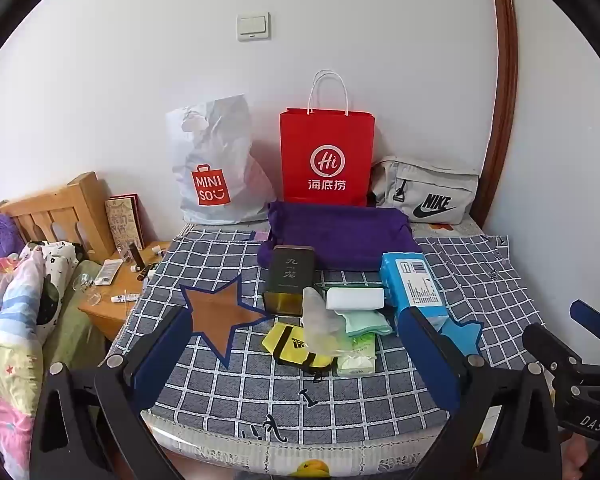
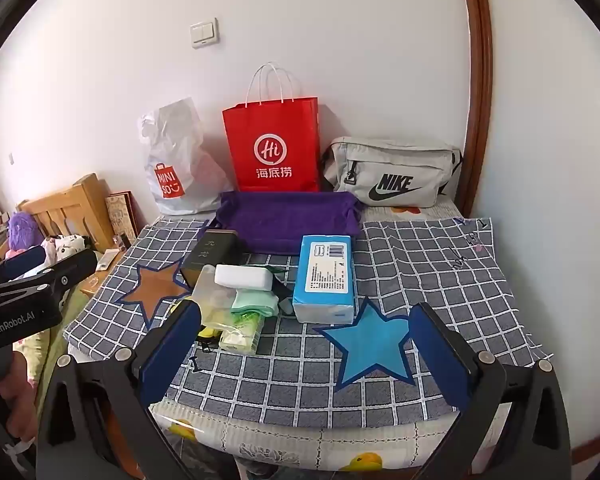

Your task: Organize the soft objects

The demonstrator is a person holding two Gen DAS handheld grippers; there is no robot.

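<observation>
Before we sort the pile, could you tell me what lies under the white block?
The white block rests on a folded green cloth, with a green tissue pack lower still. Anything beneath them is covered.

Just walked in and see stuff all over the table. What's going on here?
A person holds two grippers over the checked cloth; both the left gripper and right gripper are open and empty. Nothing is picked up yet. A pile with a tissue pack, green cloth and dark box sits before a purple bag.
</observation>
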